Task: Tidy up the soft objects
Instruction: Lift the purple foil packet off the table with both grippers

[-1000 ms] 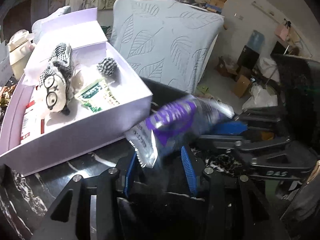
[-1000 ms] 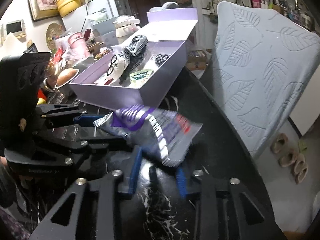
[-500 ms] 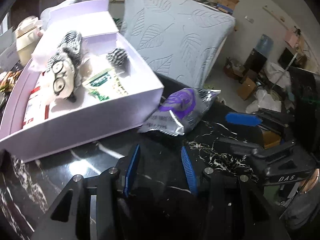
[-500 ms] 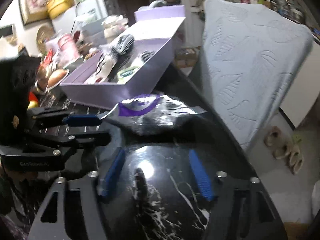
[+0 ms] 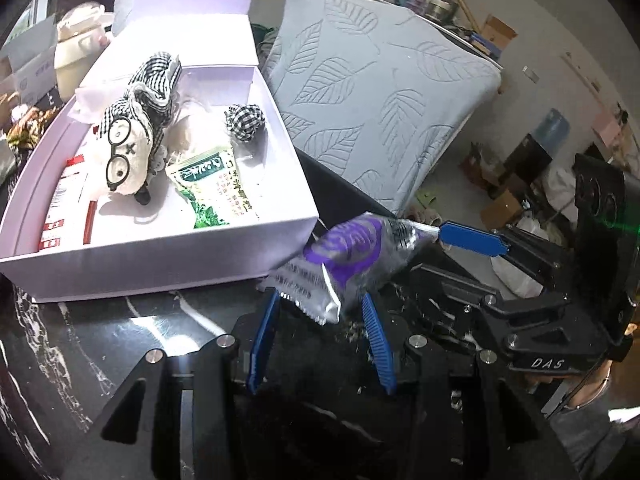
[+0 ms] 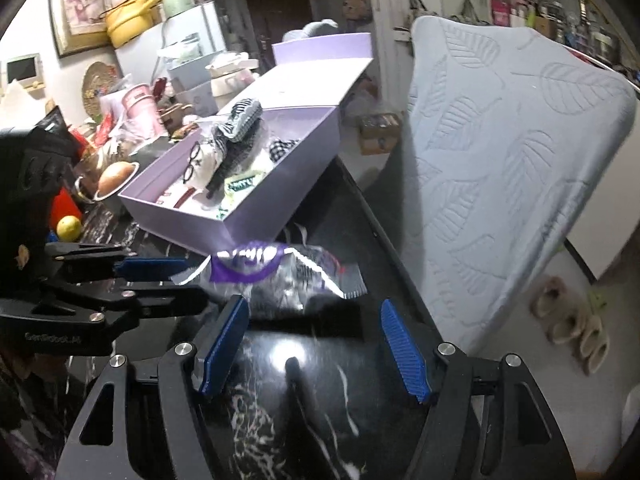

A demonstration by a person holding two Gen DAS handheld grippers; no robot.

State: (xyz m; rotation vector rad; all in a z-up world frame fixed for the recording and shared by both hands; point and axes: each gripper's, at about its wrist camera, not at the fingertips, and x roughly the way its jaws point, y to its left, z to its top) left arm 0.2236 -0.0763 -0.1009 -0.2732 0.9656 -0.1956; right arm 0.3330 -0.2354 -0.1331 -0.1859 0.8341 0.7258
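A black marble table (image 5: 120, 332) spread out under both tools. On it, ahead and to the left of the left gripper (image 5: 320, 304), sat an open lilac box (image 5: 160, 256) that already held a plush toy (image 5: 132, 148) and a green sachet (image 5: 216, 192).

The purple and silver snack packet (image 5: 348, 256) lay outside the box, just past its near corner. Its crimped near end reached in between the left gripper's fingertips. Those jaws stood narrowly apart, and I could not tell whether they actually pinched the foil.

The right gripper (image 6: 316, 312) was wide open with nothing between its pads, and the packet sat just beyond its tips.

The packet looked light, puffy and slick. It would probably crumple under a hard squeeze and slide under a weak one. I judged the flat crimped seam at either end the safest hold. It was stiffer than the belly and less likely to burst.
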